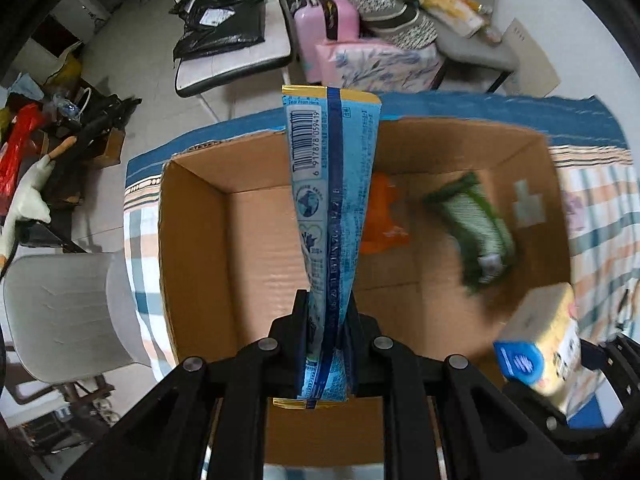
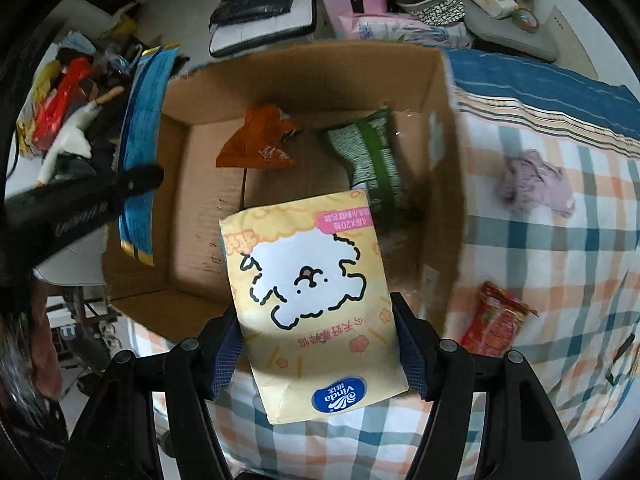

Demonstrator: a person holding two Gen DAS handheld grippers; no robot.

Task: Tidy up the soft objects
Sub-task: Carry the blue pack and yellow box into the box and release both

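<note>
Cardboard box (image 2: 444,128), open on the checked bedcover (image 2: 540,264), holds an orange packet (image 2: 256,144) and a green packet (image 2: 368,152), floor between them bare. Left claw (image 1: 327,320) clamps a blue wrapper (image 1: 328,200) above it; right claw (image 2: 316,344) clamps a yellow tissue pack (image 2: 312,300) over the near rim.

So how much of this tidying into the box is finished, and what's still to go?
Done: an orange packet and a green packet already lie in the brown cardboard box.
In hand: the left hand-held gripper pinches a long blue wrapper above the box; the right hand-held gripper grips a yellow tissue pack.
Left: a red packet and a crumpled lilac cloth on the checked cover.
</note>
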